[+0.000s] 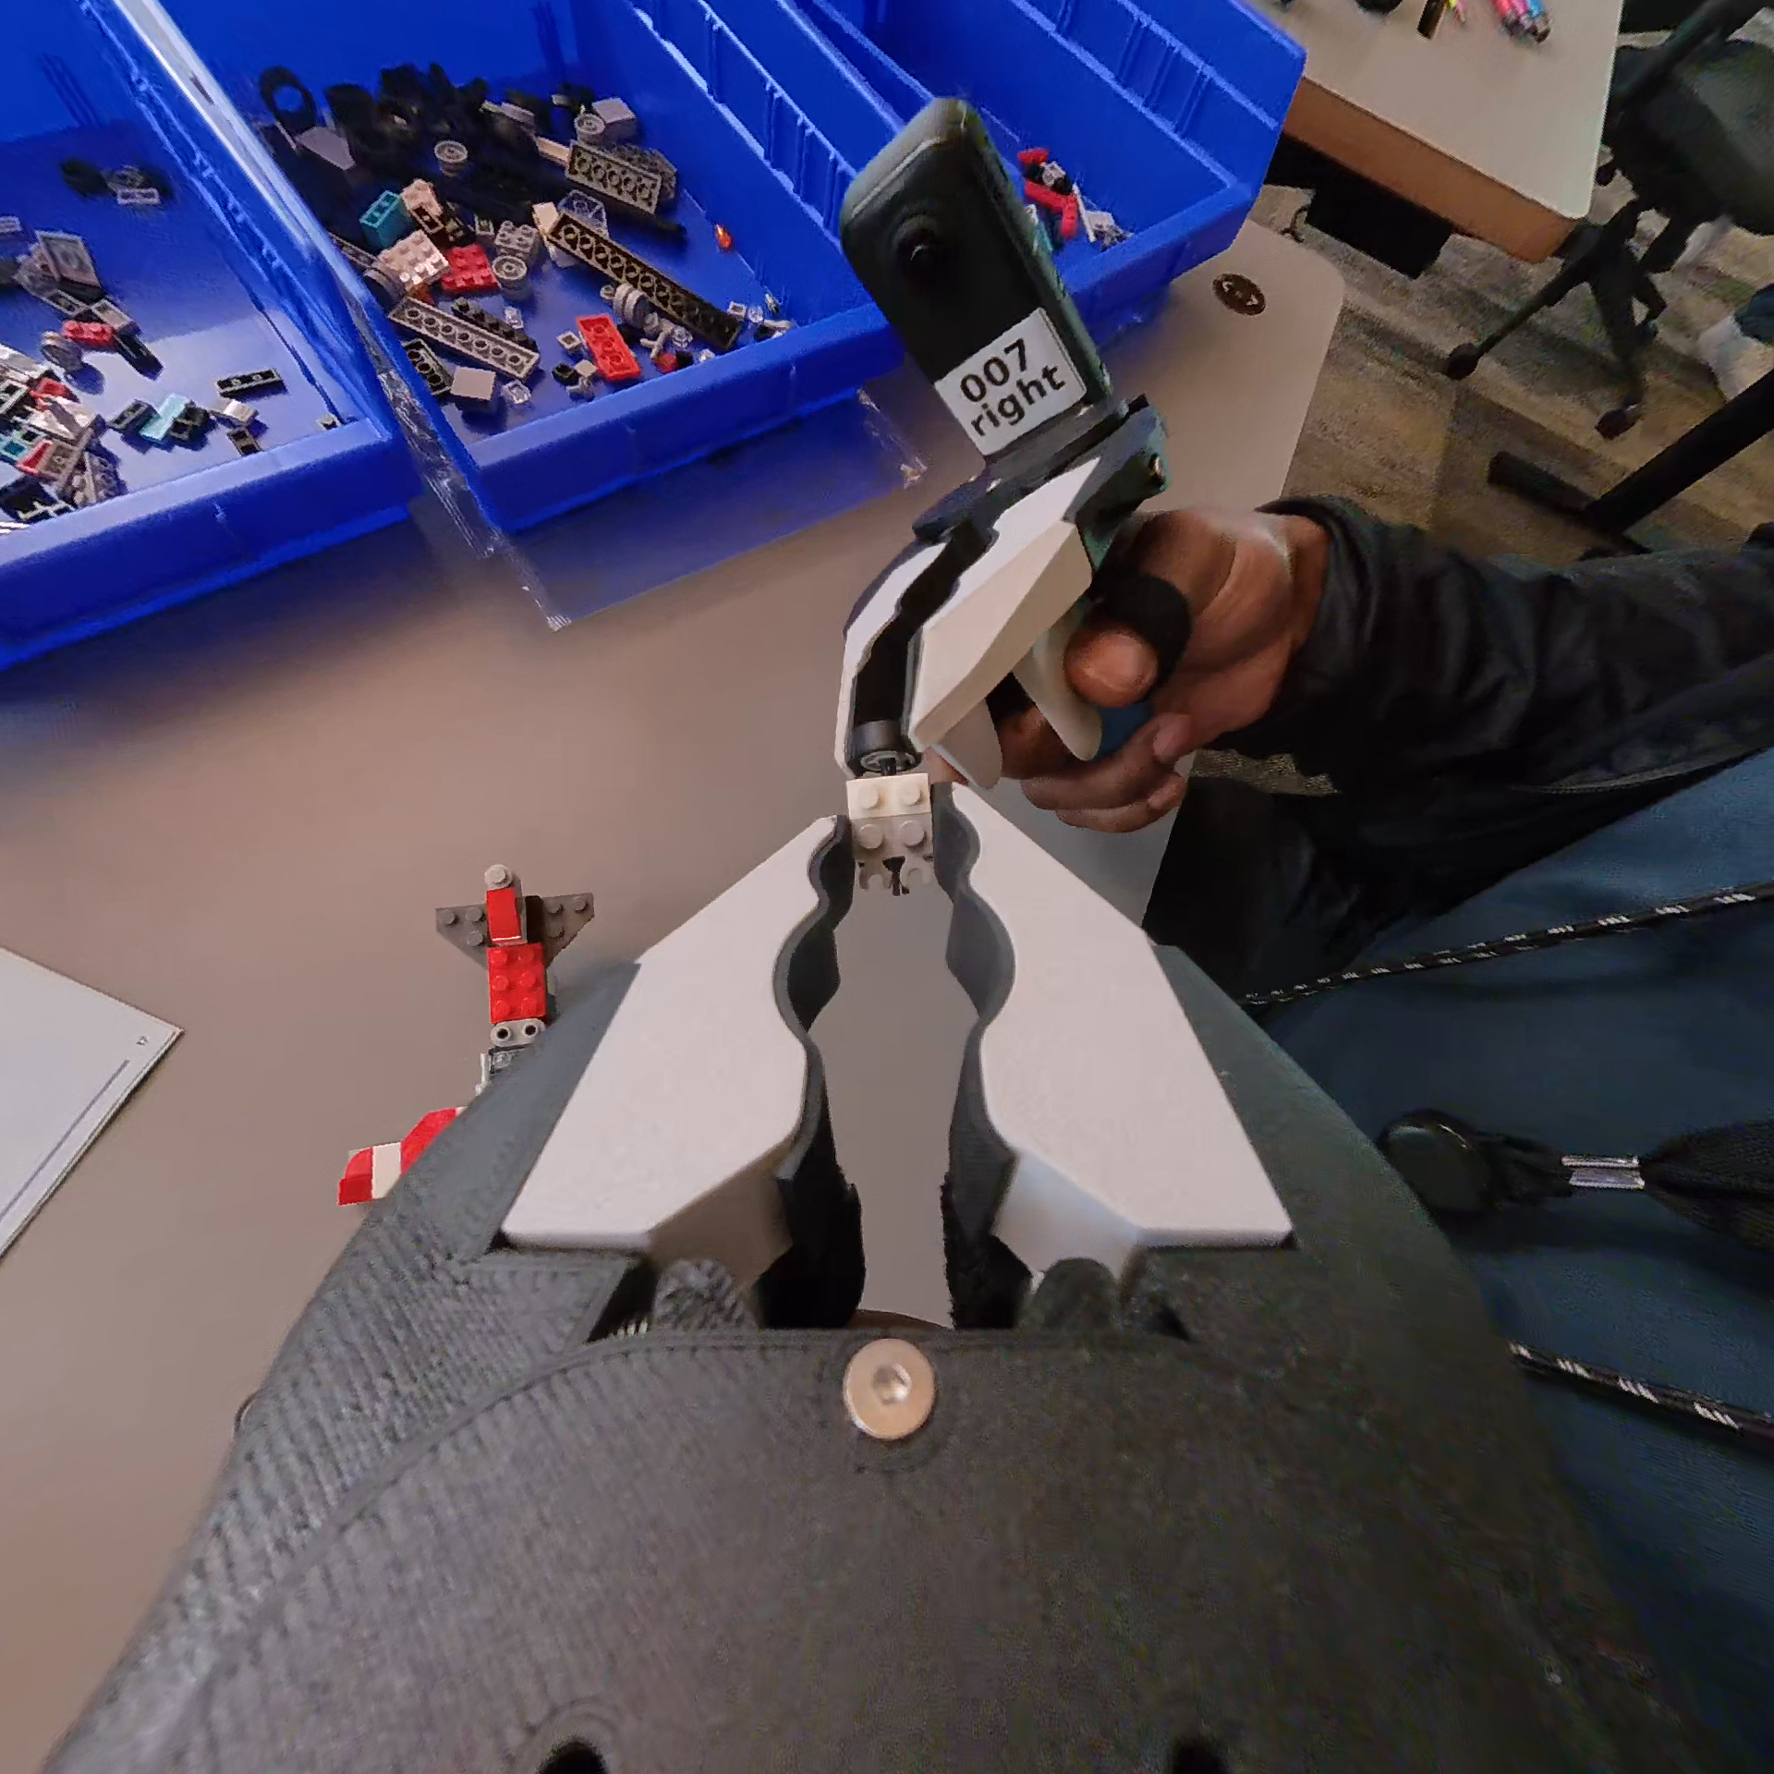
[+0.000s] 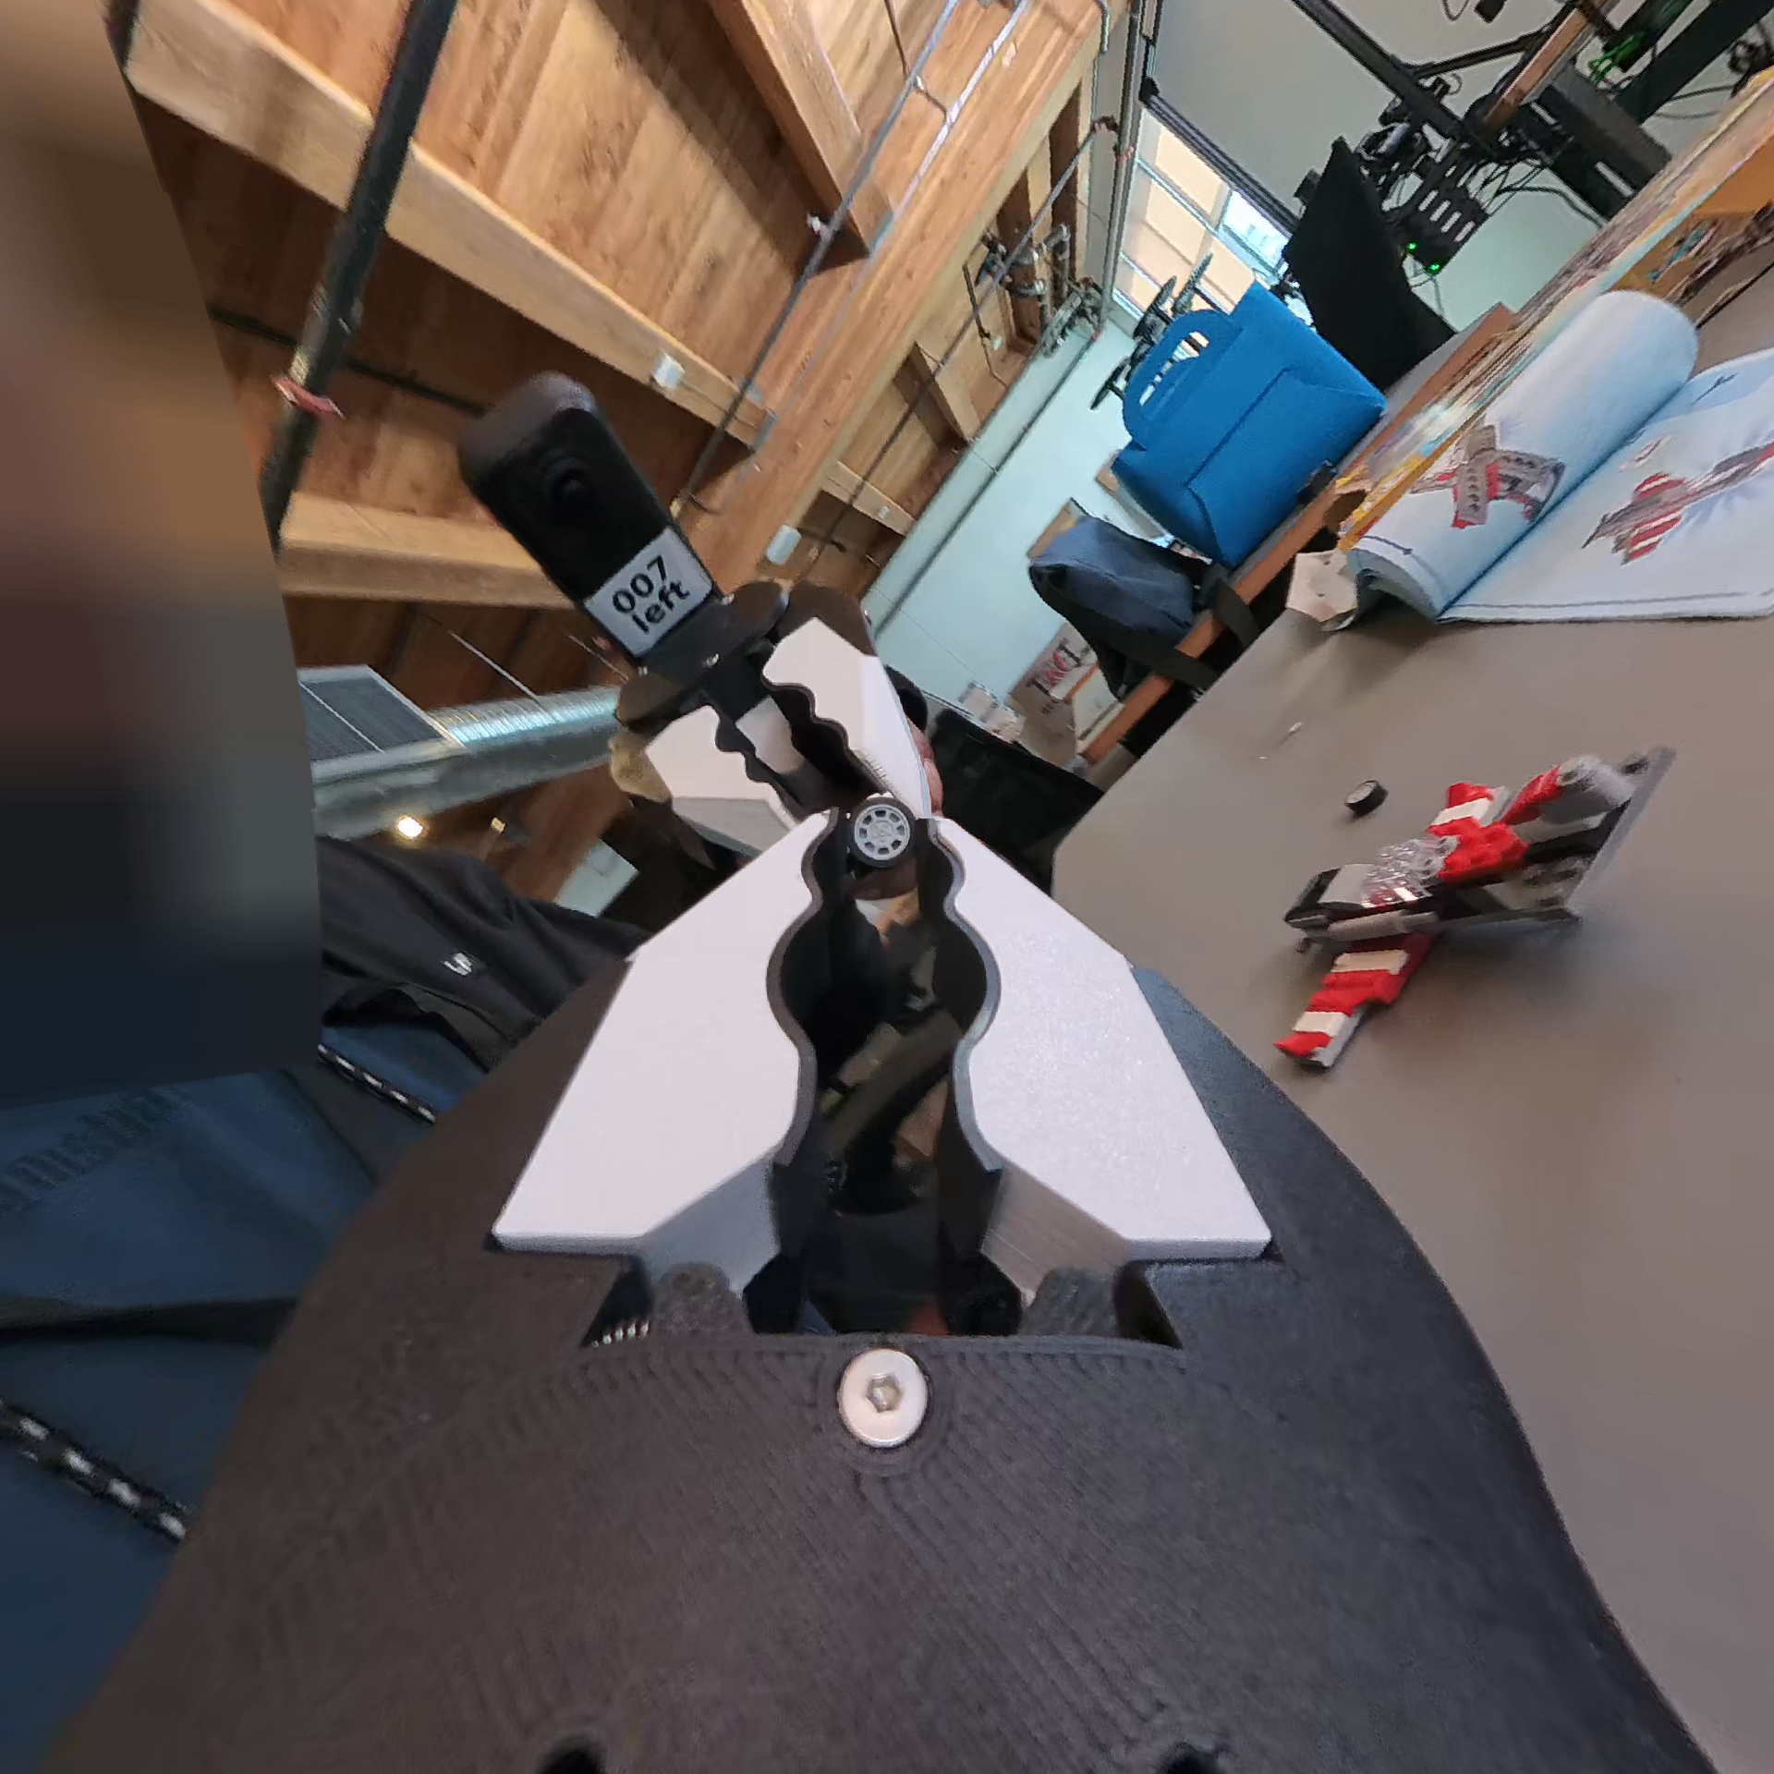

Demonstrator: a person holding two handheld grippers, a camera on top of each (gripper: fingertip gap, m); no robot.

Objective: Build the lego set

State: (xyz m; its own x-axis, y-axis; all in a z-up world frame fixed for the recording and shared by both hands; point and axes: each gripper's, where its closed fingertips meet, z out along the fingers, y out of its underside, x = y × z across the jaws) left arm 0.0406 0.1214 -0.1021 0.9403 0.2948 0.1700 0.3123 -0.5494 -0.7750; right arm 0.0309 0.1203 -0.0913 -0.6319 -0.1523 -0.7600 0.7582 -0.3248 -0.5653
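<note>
Clamped in the left gripper (image 1: pixel 891 833), a small grey brick assembly (image 1: pixel 893 821) met the wheel (image 2: pixel 881 833) pinched by the right gripper (image 2: pixel 878 845), well clear of the red model (image 2: pixel 1469 893); misalignment or over-pressing could have popped either piece loose.

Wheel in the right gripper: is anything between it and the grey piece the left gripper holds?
Nothing visible. The wheel, pinched in the right gripper, sits right at the top of the grey brick piece clamped in the left gripper, above the table.
</note>
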